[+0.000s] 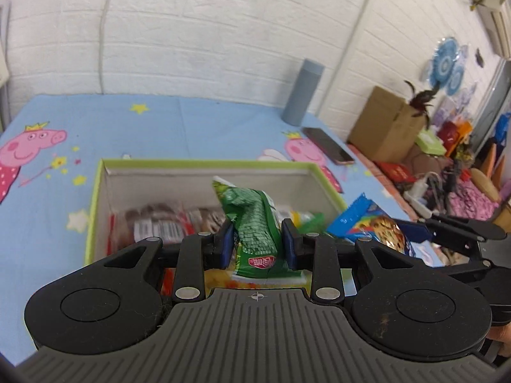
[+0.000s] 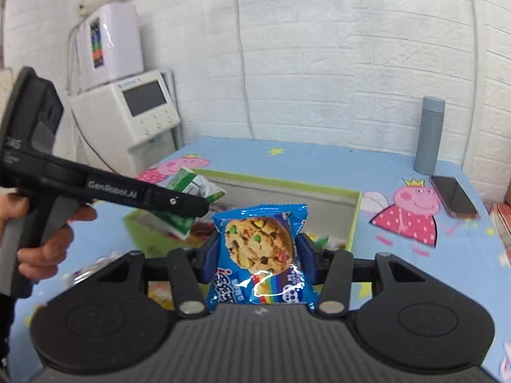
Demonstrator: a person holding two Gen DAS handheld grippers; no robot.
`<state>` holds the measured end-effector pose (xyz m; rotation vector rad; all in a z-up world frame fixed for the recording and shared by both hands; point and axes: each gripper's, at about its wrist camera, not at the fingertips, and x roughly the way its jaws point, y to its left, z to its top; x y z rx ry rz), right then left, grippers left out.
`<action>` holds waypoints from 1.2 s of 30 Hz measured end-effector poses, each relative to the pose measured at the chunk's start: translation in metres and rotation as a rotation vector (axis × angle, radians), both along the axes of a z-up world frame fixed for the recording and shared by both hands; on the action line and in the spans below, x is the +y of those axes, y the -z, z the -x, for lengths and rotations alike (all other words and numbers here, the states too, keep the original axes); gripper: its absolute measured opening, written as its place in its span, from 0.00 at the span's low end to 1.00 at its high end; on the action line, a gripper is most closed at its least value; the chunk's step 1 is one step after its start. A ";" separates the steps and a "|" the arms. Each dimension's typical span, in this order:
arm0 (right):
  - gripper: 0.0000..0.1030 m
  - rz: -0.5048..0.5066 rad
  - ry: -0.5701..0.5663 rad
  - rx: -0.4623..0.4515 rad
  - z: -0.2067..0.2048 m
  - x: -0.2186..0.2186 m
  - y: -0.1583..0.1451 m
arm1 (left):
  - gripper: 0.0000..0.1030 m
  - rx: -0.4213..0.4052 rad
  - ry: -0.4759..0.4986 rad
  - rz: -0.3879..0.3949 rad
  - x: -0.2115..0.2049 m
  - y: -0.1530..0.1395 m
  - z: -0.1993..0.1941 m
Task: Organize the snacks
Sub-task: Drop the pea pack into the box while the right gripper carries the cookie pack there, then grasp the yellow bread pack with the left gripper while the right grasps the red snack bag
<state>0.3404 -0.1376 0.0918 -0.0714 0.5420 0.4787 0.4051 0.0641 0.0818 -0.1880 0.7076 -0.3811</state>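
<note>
Over blue tablecloth (image 1: 198, 127), tongs (image 1: 257, 242) pinch green packet (image 1: 255, 223).

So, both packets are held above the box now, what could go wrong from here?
1. The left tool pinches the green packet only at its narrow middle, so it might slip out.
2. The right tool with the blue cookie packet is close beside it; the two could bump over the box.
3. Hard squeezing may crack the cookie.

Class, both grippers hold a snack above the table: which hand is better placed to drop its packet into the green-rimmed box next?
Left, probably. Its crumpled green packet hangs directly before the green-rimmed cardboard box; the right's blue cookie packet sits nearer the box's corner.
</note>
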 end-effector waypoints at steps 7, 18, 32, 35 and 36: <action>0.73 0.042 0.005 -0.023 -0.057 0.023 0.014 | 0.58 -0.024 -0.037 -0.027 0.010 0.015 -0.033; 0.99 0.103 -0.085 0.003 0.069 -0.005 0.051 | 0.60 -0.093 0.205 -0.120 -0.015 0.026 0.071; 0.99 0.325 -0.270 0.068 0.047 0.026 0.108 | 0.35 0.056 0.299 -0.188 -0.067 0.074 0.052; 0.99 0.309 -0.251 0.061 0.072 0.018 0.110 | 0.33 0.047 0.293 -0.209 -0.069 0.076 0.071; 0.99 0.298 -0.239 0.072 0.079 0.015 0.110 | 0.33 0.045 0.289 -0.215 -0.070 0.077 0.078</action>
